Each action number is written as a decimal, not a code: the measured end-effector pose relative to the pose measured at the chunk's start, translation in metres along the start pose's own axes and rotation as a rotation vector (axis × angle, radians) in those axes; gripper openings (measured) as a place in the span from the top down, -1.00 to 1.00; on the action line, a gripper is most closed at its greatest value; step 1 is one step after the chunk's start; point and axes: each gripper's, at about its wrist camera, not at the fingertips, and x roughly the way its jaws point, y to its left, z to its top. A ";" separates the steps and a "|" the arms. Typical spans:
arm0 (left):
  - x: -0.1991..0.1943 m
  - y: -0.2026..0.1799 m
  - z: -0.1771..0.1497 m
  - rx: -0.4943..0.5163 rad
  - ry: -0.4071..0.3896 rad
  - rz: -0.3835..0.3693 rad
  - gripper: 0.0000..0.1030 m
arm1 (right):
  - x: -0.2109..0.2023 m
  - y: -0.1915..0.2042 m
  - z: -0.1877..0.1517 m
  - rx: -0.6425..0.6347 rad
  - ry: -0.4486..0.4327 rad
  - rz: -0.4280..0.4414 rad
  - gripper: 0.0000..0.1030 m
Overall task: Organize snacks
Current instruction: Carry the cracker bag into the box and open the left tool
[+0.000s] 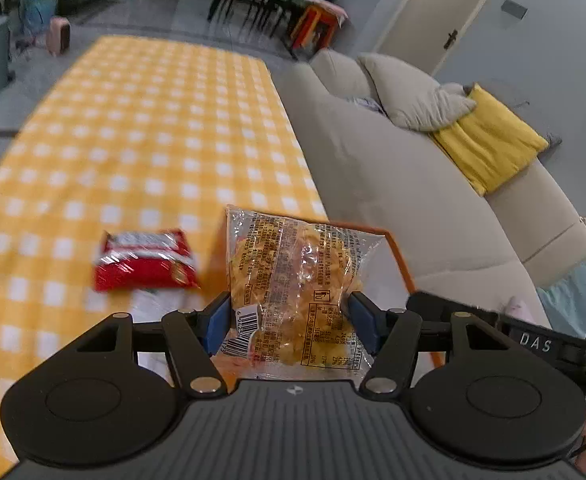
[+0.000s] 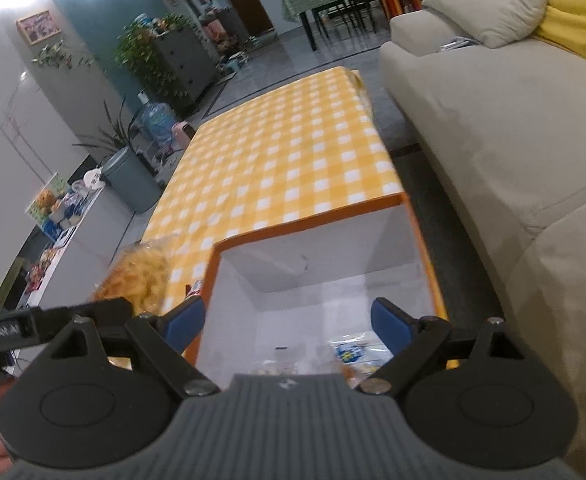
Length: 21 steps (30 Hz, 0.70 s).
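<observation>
One clear packet of yellow snacks point(image 1: 293, 280) sits clamped in our left gripper point(image 1: 289, 316), raised beside the orange-rimmed box point(image 2: 425, 248). Our right gripper point(image 2: 289, 328) hangs open, empty, above the box. Next: carry over the opening, release.

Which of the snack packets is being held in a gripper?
The clear packet of yellow snacks, clamped between the left gripper. The red packet lies untouched on the checked tablecloth.
</observation>
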 end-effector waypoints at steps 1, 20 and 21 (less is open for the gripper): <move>0.006 -0.004 -0.001 -0.004 0.010 -0.007 -0.39 | -0.002 -0.004 0.000 0.012 -0.006 -0.002 -0.72; 0.125 -0.053 -0.017 0.060 0.072 0.339 -0.40 | 0.006 -0.055 0.001 0.196 -0.002 0.119 -0.70; 0.128 -0.055 -0.017 0.076 0.065 0.360 -0.40 | 0.007 -0.055 0.001 0.191 0.001 0.116 -0.70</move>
